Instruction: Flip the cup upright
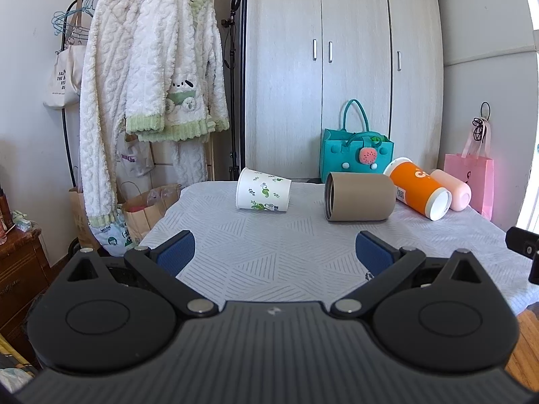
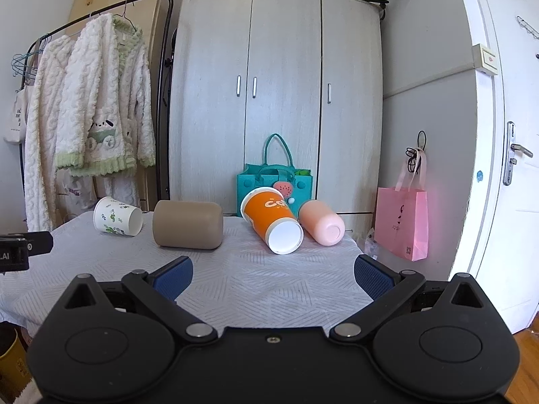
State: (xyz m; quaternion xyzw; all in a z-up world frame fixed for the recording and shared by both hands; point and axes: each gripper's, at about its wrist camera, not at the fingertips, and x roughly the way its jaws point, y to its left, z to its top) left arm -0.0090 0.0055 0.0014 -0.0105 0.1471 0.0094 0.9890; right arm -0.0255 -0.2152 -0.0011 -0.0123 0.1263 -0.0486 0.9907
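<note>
Both grippers sit nearest the cameras, low over the near edge of the worktop (image 1: 269,262). On the left gripper (image 1: 275,252) the blue-padded fingers (image 1: 177,252) stand wide apart with nothing between them. On the right gripper (image 2: 273,277) the fingers (image 2: 175,279) are likewise spread wide and hold nothing.

Beyond the far edge of the worktop stands a pale three-door wardrobe (image 1: 337,67). To its left a clothes rack (image 2: 101,10) carries white fleece garments (image 1: 151,84). The worktop is covered by a light cloth with a line-and-triangle pattern.

A teal handbag (image 1: 357,153) stands upright against the wardrobe, behind the cups. A pink paper bag (image 2: 402,222) hangs off the right side of the worktop.

Four cups lie on their sides in a row near the far edge, well apart from both grippers:
- Tan cup (image 1: 360,197): centre of the row, mouth turned to the left.
- Orange cup (image 2: 271,220): right of the tan cup, white base turned toward the cameras.
- White paper cup (image 1: 262,193), with green leaf print: leftmost, mouth turned to the left in the left wrist view.
- Pink cup (image 2: 321,222): rightmost, just beside the orange cup, base toward the cameras.
</note>
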